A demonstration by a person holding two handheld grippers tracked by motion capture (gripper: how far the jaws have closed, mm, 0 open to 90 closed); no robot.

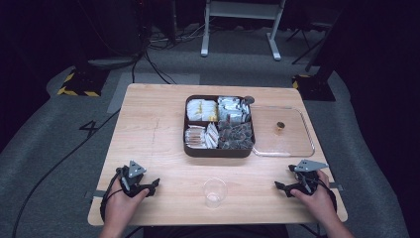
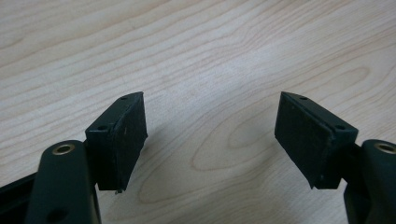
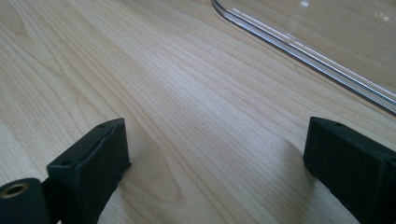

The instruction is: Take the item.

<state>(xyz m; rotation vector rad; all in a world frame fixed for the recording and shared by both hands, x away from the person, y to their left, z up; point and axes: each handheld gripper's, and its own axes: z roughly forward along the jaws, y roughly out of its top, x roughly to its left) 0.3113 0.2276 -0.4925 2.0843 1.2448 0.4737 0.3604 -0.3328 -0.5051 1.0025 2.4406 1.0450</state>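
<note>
Black left gripper (image 1: 153,186), grey triangular plate, brass-ringed holes, possibly ribbed pads (image 2: 306,137)

A large dark number "4" (image 1: 90,128) is marked on the grey floor (image 1: 59,148), just left of the wooden table (image 1: 148,148). The packets in the box on the table are too small to read.

Left tongs (image 1: 154,185) and right tongs (image 1: 278,186) rest low at the near desk (image 1: 158,144) edge, jaws spread wide, gripping nothing.
</note>
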